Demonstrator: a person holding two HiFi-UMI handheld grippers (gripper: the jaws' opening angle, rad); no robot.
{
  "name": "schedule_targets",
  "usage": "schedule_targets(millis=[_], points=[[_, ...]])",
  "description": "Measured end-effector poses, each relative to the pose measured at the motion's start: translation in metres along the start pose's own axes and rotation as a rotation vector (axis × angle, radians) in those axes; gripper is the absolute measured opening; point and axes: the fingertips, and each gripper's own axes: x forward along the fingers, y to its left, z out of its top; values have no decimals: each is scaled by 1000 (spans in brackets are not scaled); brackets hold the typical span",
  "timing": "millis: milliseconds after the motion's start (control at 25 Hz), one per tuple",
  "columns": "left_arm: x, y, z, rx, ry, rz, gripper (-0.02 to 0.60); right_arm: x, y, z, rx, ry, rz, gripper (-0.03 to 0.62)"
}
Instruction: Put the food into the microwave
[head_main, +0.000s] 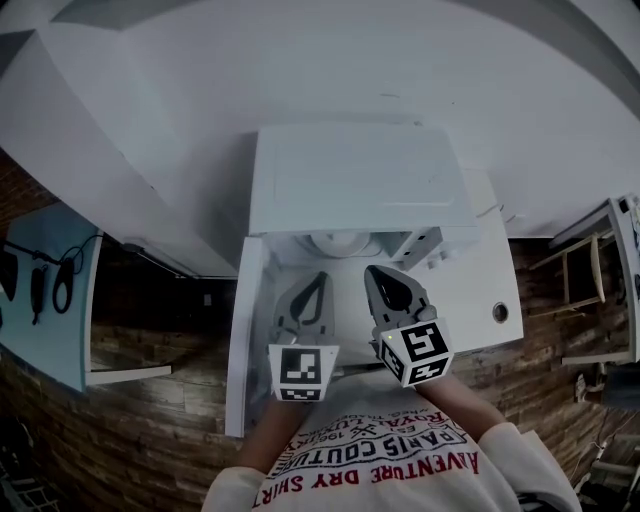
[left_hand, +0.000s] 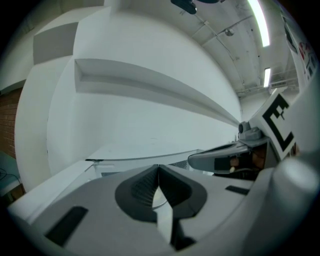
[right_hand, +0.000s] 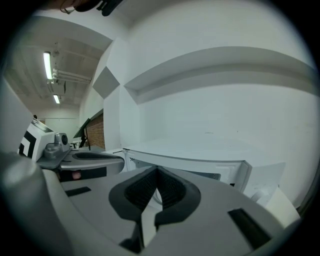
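Both pairs of jaws are pressed tip to tip with nothing between them, the left gripper (left_hand: 158, 168) and the right gripper (right_hand: 156, 170) side by side. At their 12 o'clock in the head view stands the white microwave (head_main: 360, 180), its door (head_main: 248, 330) swung out at the left gripper's 9 o'clock. A pale round dish (head_main: 340, 243) lies inside, just beyond the tips; whether food sits on it cannot be told.

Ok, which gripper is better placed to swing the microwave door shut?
Probably left: the left gripper sits beside the open door of the microwave; the right gripper is farther from it.
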Motion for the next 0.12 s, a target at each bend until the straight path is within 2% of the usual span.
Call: schedule_targets(millis=[120], points=[[0, -2, 0, 4, 0, 0, 6, 1, -2, 0, 16, -2, 1, 11]])
